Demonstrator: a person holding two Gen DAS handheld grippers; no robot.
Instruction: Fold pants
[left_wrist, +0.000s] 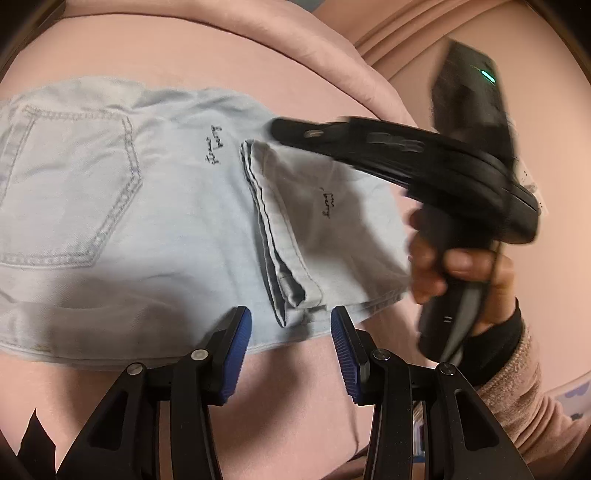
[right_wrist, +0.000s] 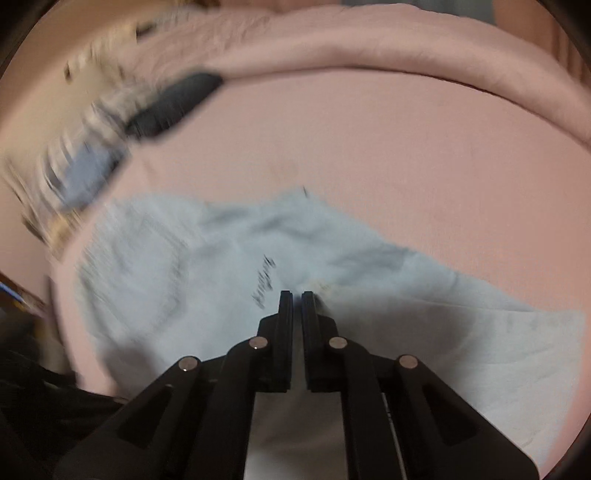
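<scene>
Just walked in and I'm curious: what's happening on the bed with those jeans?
A person is folding light blue jeans on a pink bedspread with a handheld gripper in each hand. The legs are already folded over near the back pocket. The left gripper hovers open at the near edge. The right gripper looks nearly shut above the denim; whether it grips fabric is unclear.

Right wrist view motion-blurred throughout. Pants (right_wrist: 229, 280) smeared; black lettering at 6 o'clock illegible. Dark oval object (right_wrist: 173, 105) at 10 o'clock, unidentifiable. Striped blue-grey mass (right_wrist: 79, 173) at 9 o'clock, unidentifiable. Right gripper (right_wrist: 296, 295) fingertips near-closed; fabric between them could not be confirmed. Left wrist view: pants (left_wrist: 147, 206) cut off at 9 o'clock edge; right gripper (left_wrist: 284, 129) blurred, hiding fabric at 2 o'clock; embroidered lettering too small to read.
</scene>
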